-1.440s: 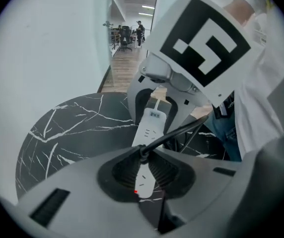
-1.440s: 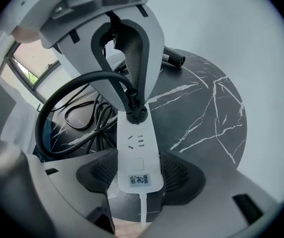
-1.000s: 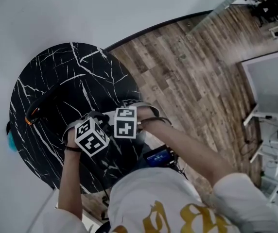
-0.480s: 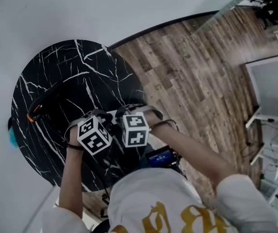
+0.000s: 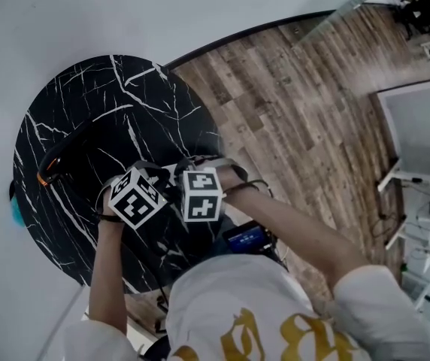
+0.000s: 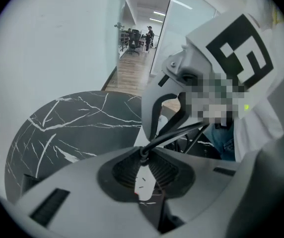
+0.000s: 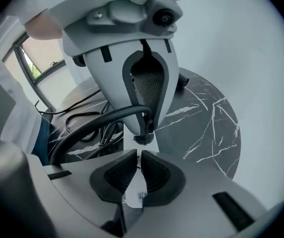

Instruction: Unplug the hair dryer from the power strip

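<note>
The black hair dryer [image 5: 52, 168] with an orange ring lies at the left of the round black marble table [image 5: 80, 111]. Near the table's front edge lies a white power strip [image 7: 149, 147] with the dryer's black plug [image 7: 143, 133] in it. My left gripper [image 6: 143, 157] points steeply down and is shut on that plug, whose cable [image 6: 181, 133] runs off to the right. My right gripper [image 7: 138, 155] has just been closing, and its pads now press on the white strip between them. In the head view only the two marker cubes [image 5: 134, 196] [image 5: 201, 195] show, side by side.
Loose black cables [image 7: 82, 118] lie on the table behind the strip. A small device with a blue screen [image 5: 245, 238] sits by the person's waist. Wood floor [image 5: 290, 111] lies right of the table, a white desk [image 5: 418, 126] further right, a teal object [image 5: 16, 213] off the left rim.
The right marker cube has shifted and turned slightly beside the left one. The left hand has kept its place. The jaws are hidden in the earlier head frames.
</note>
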